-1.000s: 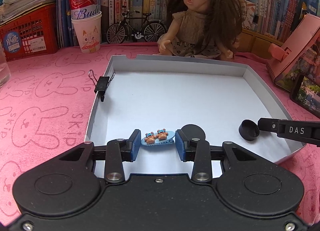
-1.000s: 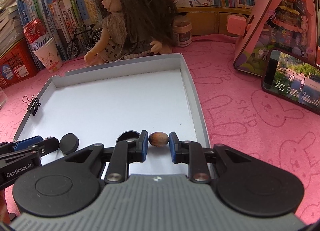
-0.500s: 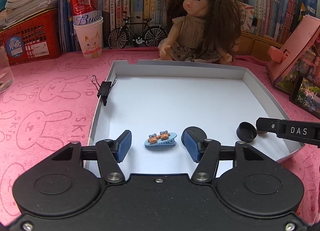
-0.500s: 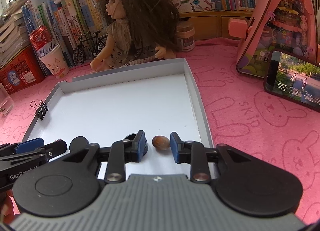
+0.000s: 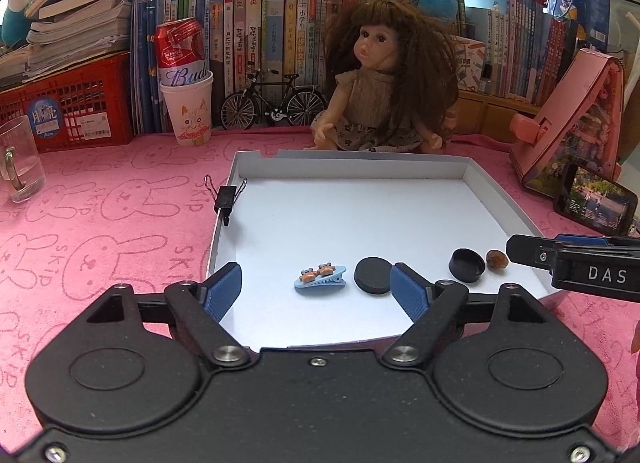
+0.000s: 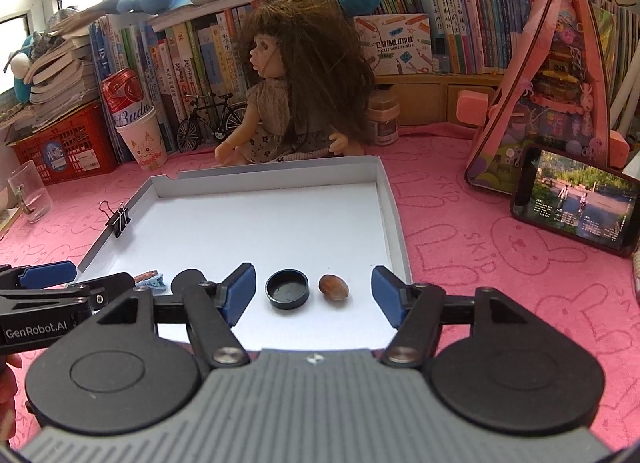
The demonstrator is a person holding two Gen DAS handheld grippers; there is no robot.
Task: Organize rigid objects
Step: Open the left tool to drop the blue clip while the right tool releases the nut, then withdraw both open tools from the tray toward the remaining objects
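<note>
Standing wide apart, the blue pads of the left gripper have just been opening and press on nothing; the blue hair clip lies free between them on the floor of the white tray, near its front edge. This clip lies almost crosswise to the gripper, with its long axis running from one pad toward the other and its small bear figures facing up. Just beside the clip, toward the right pad, a flat black disc rests on the tray floor. The right gripper also has its jaws spread, just opened, and grips nothing; between its pads lie a black cap, hollow side up, and a brown nut, close to the tray's right wall. The nut's long axis runs roughly across the gripper. Both grippers are tilted down toward the front part of the tray. A black binder clip is fastened on the tray's left wall. Behind the tray sits a doll, and a phone stands to the tray's right on the pink cloth.
</note>
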